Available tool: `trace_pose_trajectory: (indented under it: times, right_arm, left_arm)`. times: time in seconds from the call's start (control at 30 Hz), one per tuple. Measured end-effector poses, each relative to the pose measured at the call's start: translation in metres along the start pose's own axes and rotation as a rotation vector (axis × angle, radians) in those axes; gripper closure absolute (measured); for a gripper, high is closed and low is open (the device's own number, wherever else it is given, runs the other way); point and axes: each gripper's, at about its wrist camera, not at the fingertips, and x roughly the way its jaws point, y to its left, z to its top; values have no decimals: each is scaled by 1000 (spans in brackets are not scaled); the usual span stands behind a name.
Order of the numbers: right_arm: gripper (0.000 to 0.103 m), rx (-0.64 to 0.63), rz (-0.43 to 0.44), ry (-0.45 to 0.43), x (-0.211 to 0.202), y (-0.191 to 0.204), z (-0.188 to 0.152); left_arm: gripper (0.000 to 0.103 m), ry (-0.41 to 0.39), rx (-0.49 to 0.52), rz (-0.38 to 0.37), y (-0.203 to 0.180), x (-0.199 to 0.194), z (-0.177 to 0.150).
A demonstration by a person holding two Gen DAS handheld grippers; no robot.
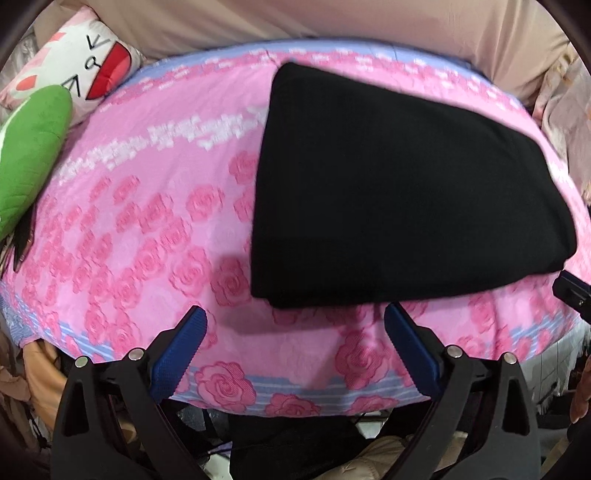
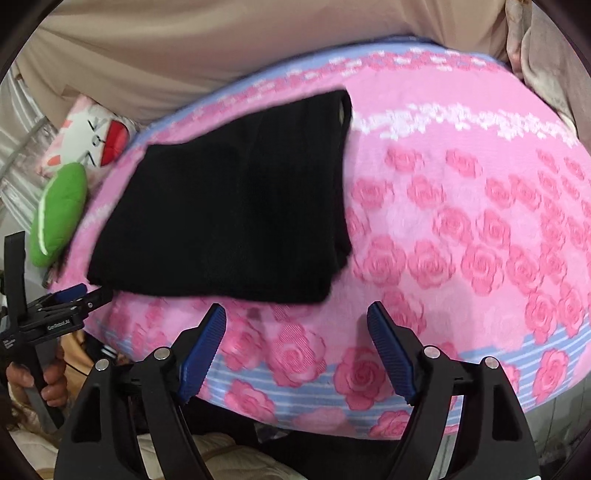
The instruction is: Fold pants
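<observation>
The black pants lie folded in a flat stack on the pink rose-patterned blanket. They also show in the right wrist view, on the same blanket. My left gripper is open and empty, just in front of the stack's near edge. My right gripper is open and empty, in front of the stack's near right corner. The left gripper also shows at the left edge of the right wrist view, beside the stack's near left corner. The right gripper's tip shows at the right edge of the left wrist view.
A green plush cushion and a white-and-red cartoon pillow lie at the blanket's far left. A beige wall or headboard stands behind. The blanket's near edge drops off just ahead of my grippers.
</observation>
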Motion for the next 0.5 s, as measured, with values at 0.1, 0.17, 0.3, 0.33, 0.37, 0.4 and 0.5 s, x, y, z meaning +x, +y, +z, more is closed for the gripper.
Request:
trace_pose_trajectory:
  times: [0.1,0.17,0.3,0.33,0.37,0.4,0.5]
  right_arm:
    - [22,-27,-4,-10,0,4,-2]
    - [22,-5,13,0,-3,3,0]
    - [17,49,169,-37,-20,-7,10]
    - [17,72,212,-48,-23,-11,13]
    - [17,100,260,-51,-23,-17,16]
    - [17,125,281,-49,-21,-20,19]
    - [17,180,311,-15,-8,-30,23]
  left_arm:
    - [7,-7,-2,5,2,4,-3]
    - [7,-8,-17,-94,9,-6,0]
    - [5,-77,-30,-243,25,-36,12]
    - [5,-86,-35,-265,30,-38,18]
    - [5,-84,-42,-278,34,-37,22]
    - [5,-71,-59,-299,40,-31,29]
    - [5,0,-96,-324,47,-7,40]
